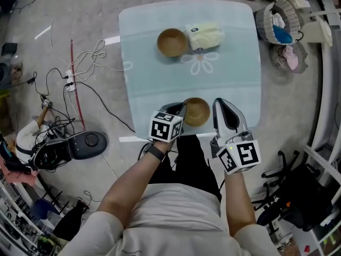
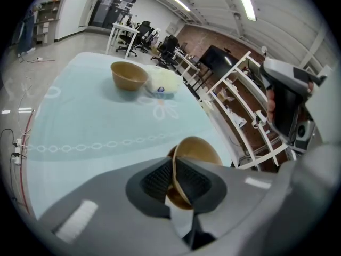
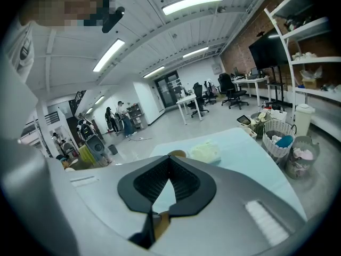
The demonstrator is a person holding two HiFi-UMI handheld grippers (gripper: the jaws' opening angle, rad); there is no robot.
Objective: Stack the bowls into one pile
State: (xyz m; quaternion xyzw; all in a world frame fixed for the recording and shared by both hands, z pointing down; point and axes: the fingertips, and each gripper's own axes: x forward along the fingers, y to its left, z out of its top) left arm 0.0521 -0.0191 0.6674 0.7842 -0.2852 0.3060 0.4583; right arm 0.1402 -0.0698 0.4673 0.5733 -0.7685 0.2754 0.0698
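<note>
Two brown bowls are on the pale blue table (image 1: 229, 73). The far bowl (image 1: 172, 42) (image 2: 128, 74) (image 3: 176, 154) stands upright beside a pale soft package (image 1: 204, 36) (image 2: 164, 83) (image 3: 205, 152). The near bowl (image 1: 198, 112) (image 2: 196, 150) is at the table's front edge, tilted, and my left gripper (image 1: 183, 110) (image 2: 175, 170) is shut on its left rim. My right gripper (image 1: 220, 109) (image 3: 169, 162) is just right of that bowl, shut with nothing between its fingers; it also shows in the left gripper view (image 2: 287, 97).
A woven basket (image 1: 279, 20) and a wire basket (image 1: 290, 57) stand on the floor to the table's right. Cables and a power strip (image 1: 70, 80) lie on the floor at the left, near a black device (image 1: 88, 143). Shelving (image 2: 240, 100) runs along the right.
</note>
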